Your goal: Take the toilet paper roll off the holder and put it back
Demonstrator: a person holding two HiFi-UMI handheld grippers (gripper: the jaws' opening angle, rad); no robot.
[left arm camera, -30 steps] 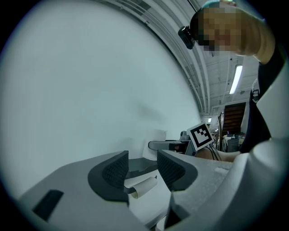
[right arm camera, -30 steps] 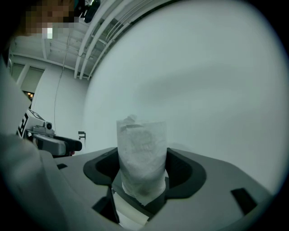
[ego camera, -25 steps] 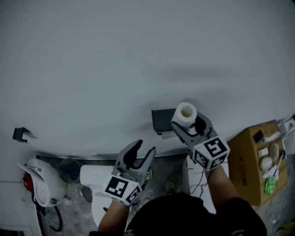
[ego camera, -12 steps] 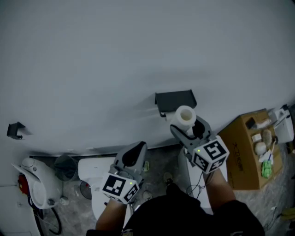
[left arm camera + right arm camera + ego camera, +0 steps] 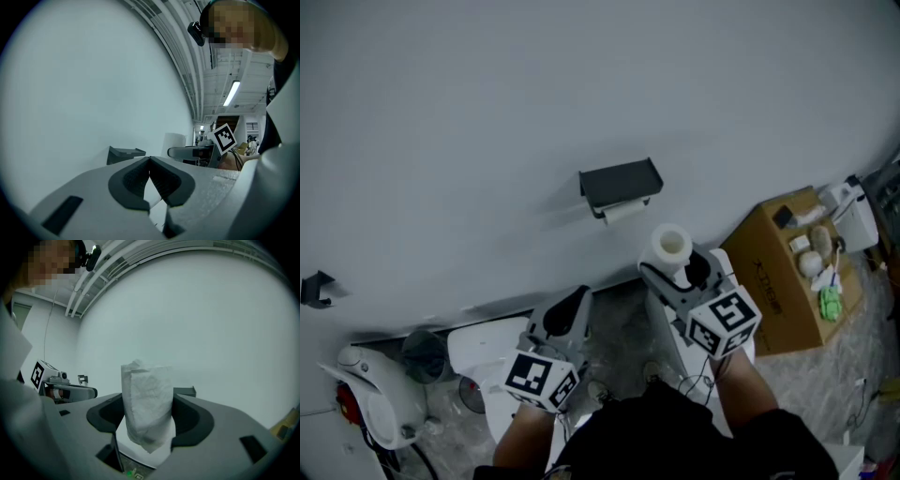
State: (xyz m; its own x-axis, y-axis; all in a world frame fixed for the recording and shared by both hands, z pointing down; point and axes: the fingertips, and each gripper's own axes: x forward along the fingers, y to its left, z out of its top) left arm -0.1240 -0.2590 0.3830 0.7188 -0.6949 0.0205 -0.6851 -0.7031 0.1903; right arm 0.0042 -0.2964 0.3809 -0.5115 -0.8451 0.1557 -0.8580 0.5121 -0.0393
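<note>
Left gripper [image 5: 571,307] just closed empty; right gripper [image 5: 673,272] pinches seemingly crumpled roll [image 5: 669,246], off holder [image 5: 621,181].

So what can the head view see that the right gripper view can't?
Only the head view shows the brown cardboard box and the grey floor. Only the right gripper view shows ceiling pipes and the crumpled side of the white toilet paper roll. Both show that roll held in the right tongs, the dark grey wall holder and the shut left tongs.
</note>
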